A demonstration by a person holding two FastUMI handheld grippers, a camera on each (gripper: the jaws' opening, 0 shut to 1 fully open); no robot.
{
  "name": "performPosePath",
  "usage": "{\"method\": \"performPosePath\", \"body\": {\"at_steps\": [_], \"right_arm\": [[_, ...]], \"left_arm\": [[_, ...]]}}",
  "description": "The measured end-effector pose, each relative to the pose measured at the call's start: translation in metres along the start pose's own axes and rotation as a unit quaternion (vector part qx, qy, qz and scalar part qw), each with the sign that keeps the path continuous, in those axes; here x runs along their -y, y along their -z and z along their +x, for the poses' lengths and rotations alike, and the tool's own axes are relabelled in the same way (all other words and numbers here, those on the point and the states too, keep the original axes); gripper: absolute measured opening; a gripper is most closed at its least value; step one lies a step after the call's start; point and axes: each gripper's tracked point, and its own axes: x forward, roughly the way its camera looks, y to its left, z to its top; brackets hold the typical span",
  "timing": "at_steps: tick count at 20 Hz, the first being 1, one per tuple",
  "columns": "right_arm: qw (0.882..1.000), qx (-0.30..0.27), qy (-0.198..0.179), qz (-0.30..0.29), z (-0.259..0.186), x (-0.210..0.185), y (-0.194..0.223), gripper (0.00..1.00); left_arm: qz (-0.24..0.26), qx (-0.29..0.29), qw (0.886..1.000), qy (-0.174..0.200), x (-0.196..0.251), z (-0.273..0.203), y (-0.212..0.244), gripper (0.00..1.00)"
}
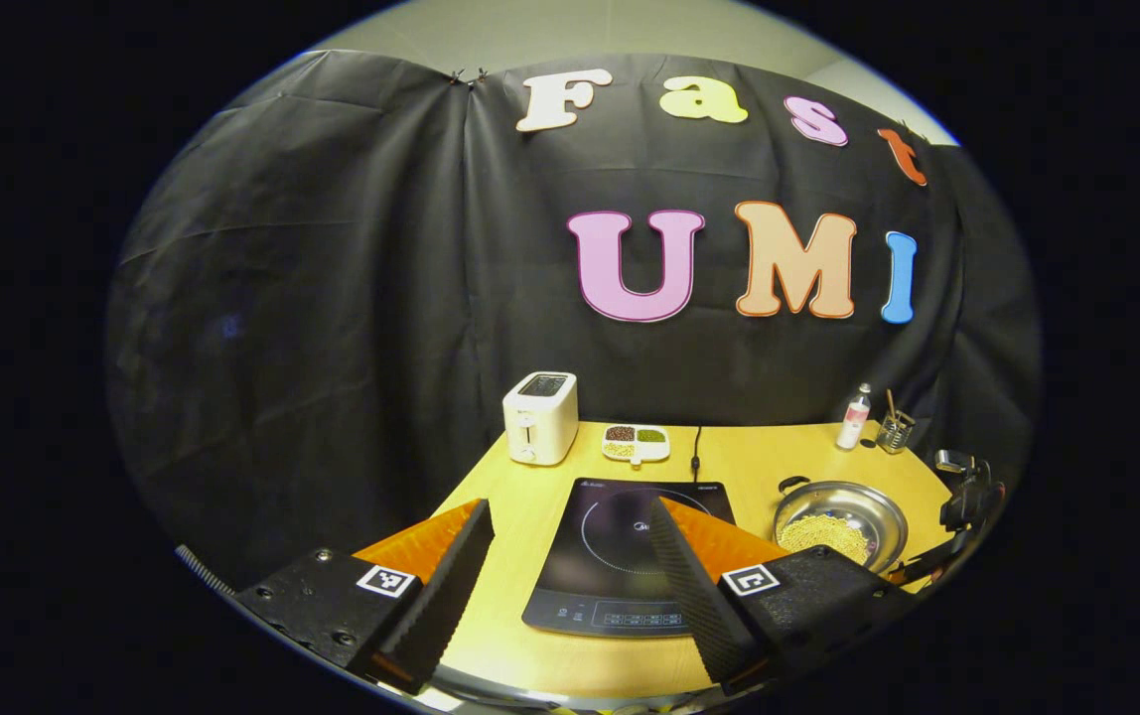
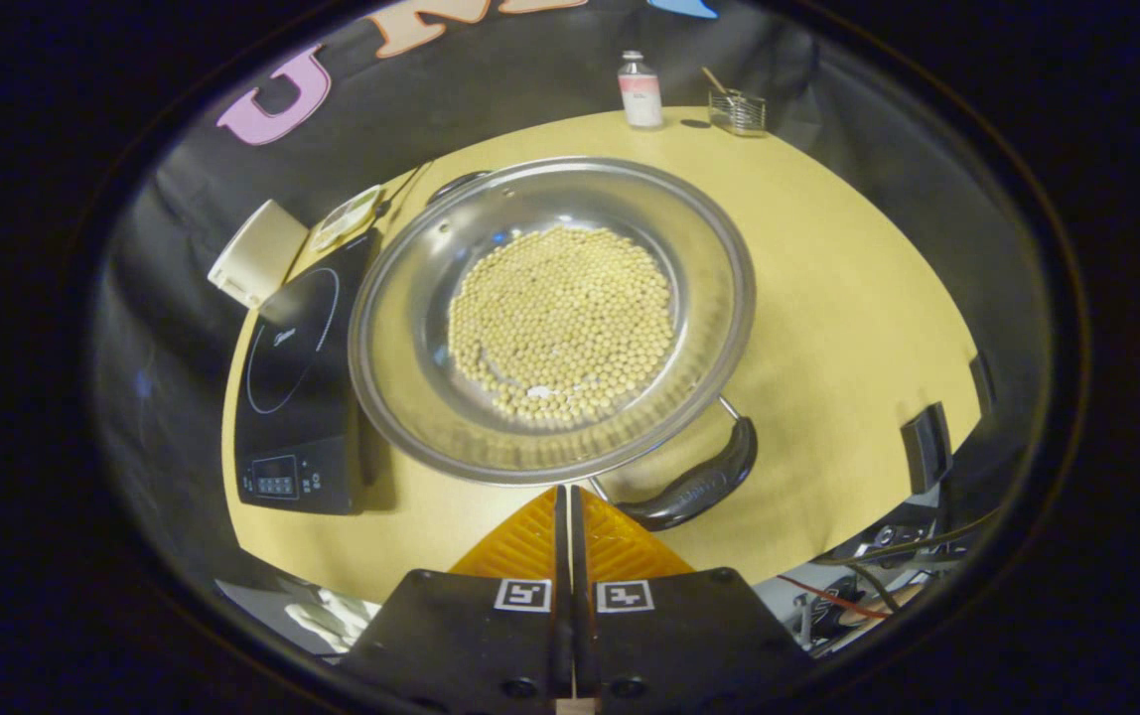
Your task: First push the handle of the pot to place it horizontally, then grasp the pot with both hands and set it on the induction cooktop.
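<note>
Orange-faced fingers of the right gripper (image 2: 567,492) are pressed together, clenched on nothing, tips just beside the pot (image 2: 552,318) rim and its black handle (image 2: 697,485). The steel pot, holding yellow beans (image 2: 562,324), sits on the desk (image 2: 848,288) beside the induction cooktop (image 2: 297,397). The left gripper (image 1: 570,521) hangs released over the desk's near edge, the cooktop between its fingers. A toaster (image 1: 540,417) stands at the far-left corner.

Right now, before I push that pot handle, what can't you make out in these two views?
- Right gripper view: whether its shut fingertips touch the pot rim or near handle.
- Same view: far handle, mostly hidden behind the rim.
- Left gripper view: pot's near handle, hidden behind the other gripper.
</note>
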Motion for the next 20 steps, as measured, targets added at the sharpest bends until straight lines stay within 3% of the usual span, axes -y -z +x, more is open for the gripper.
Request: {"method": "performPosePath", "body": {"at_steps": [11,20], "right_arm": [[0.999,0.004,0.026,0.023,0.009,0.071,-0.039,0.03],[1.0,-0.008,0.017,-0.001,0.028,0.104,-0.086,0.03]], "left_arm": [[-0.016,0.002,1.0,0.014,0.054,0.029,-0.016,0.97],[-0.016,0.007,0.999,-0.028,0.079,0.034,-0.028,0.97]]}}
